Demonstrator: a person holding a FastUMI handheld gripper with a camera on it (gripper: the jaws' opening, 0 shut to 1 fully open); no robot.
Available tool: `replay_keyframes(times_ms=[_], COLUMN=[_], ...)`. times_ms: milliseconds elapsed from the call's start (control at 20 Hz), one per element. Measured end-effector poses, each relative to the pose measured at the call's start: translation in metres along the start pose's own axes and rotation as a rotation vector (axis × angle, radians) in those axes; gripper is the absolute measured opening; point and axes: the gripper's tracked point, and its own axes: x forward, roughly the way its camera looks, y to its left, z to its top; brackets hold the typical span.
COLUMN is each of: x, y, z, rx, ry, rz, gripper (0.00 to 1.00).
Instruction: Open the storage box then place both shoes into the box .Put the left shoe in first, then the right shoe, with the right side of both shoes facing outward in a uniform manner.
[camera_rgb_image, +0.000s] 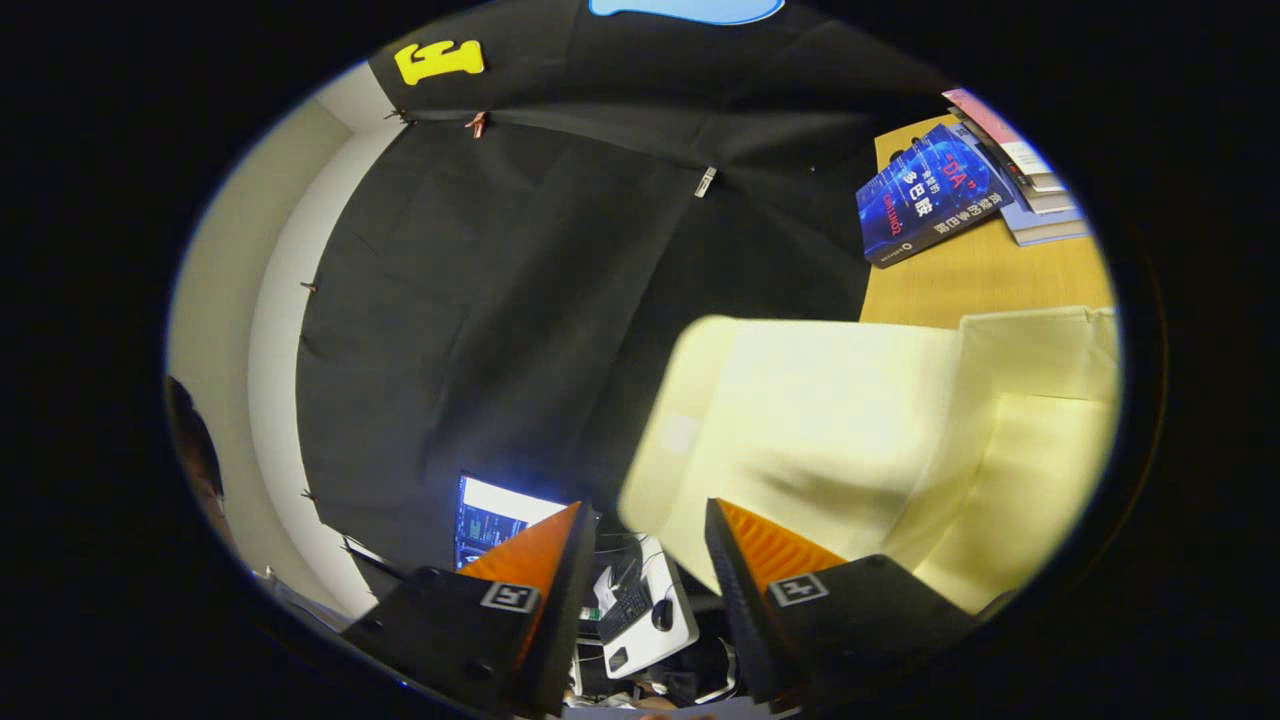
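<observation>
The pale yellow storage box looms close and tilted just ahead of my fingers, resting on a wooden table. A broad flat panel of it faces me, and a second panel folds away beside it. My gripper is open. The panel's near corner reaches into the gap by one fingertip, while the other fingertip stands clear of the box. I cannot tell whether any finger touches the box.
A stack of books lies on the table beyond the box. Past the fingers are a lit laptop screen and a white desk with a keyboard and mouse. A person's head shows beside the pale wall.
</observation>
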Motion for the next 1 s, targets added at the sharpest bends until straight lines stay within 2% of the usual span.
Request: replay_keyframes(times_ms=[50,150,550,800,1000], x=[-0.003,-0.011,-0.082,-0.155,-0.243], y=[-0.003,-0.008,-0.016,-0.057,-0.1], z=[0.001,0.002,-0.014,-0.026,-0.008], rx=[-0.014,-0.039,-0.13,-0.199,-0.156], ry=[-0.008,-0.029,-0.059,-0.08,-0.174], rz=[-0.021,-0.054,-0.182,-0.396,-0.587], gripper=[0.87,0.94,0.95,0.96,0.97])
